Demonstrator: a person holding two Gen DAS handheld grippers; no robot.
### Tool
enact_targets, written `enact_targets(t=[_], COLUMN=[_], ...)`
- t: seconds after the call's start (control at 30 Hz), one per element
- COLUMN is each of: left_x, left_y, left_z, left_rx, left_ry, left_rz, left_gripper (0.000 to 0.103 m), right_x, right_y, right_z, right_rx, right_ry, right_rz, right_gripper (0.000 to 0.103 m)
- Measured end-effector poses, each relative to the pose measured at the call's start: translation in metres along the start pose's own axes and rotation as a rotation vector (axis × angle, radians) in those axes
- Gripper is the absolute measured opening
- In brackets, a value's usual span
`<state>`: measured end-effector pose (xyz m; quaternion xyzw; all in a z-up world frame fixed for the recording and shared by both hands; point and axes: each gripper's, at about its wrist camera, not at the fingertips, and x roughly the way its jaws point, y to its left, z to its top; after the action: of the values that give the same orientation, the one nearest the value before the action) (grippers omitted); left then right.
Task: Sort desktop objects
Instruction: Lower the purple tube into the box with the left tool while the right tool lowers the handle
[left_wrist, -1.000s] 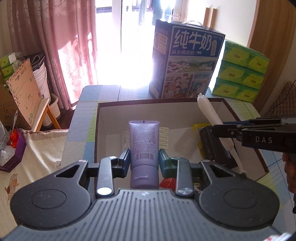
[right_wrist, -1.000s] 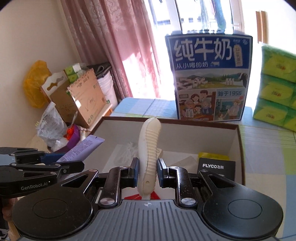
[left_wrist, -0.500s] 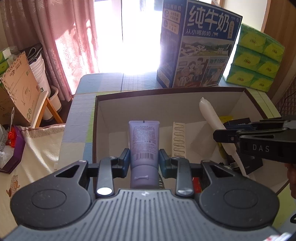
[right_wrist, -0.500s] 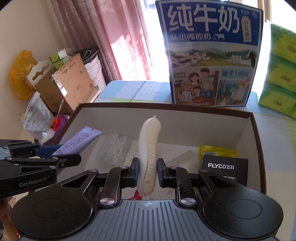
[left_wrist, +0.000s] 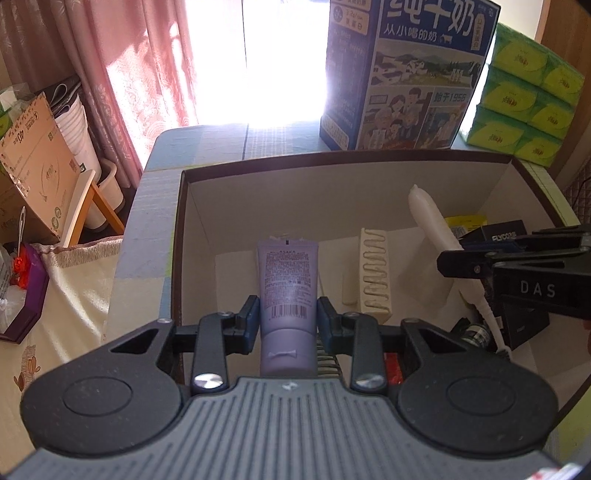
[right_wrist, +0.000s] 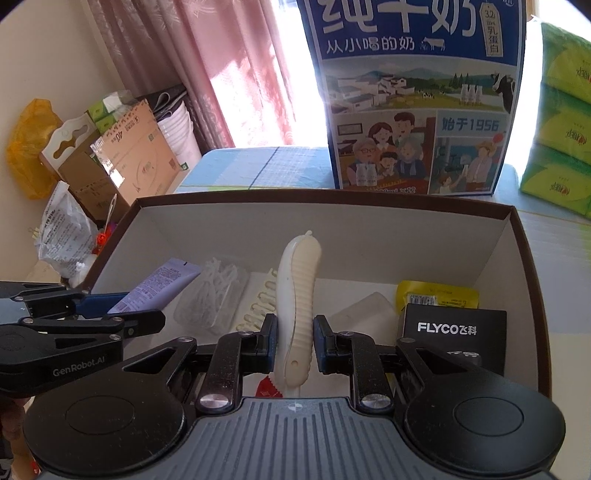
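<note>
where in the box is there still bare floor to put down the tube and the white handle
Bare floor shows along the far wall of the box, behind the cotton swab pack and comb, and at the left wall ahead of the purple tube. The right side is crowded: black FLYCO box, yellow packet, clear case. The white handle hangs over the middle.

Milk carton (right_wrist: 413, 96): "从小喝的奶", "始于1956", "3.2 乳蛋白"
Black box (right_wrist: 452, 332): "FLYCO飞科"
Left gripper (right_wrist: 74, 339) body: "GenRobot.AI"
Right gripper (left_wrist: 517, 273) body: "DAS"
Cardboard box (right_wrist: 136, 155): "40"
Purple tube (left_wrist: 288, 288): barcode, print too small to read
</note>
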<state>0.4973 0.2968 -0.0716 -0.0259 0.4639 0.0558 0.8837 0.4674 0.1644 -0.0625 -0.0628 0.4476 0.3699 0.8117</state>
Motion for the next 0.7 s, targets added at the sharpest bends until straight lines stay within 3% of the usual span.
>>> enact_targets(t=[0.7], left_x=[0.001], left_y=[-0.001], left_z=[0.007], left_rx=[0.012], left_ry=[-0.011], left_rz=[0.012], left_gripper=[0.028], right_x=[0.014], right_y=[-0.005], right_z=[0.001], right_rx=[0.03], right_ry=[0.015], right_rz=[0.004], right_gripper=[0.017])
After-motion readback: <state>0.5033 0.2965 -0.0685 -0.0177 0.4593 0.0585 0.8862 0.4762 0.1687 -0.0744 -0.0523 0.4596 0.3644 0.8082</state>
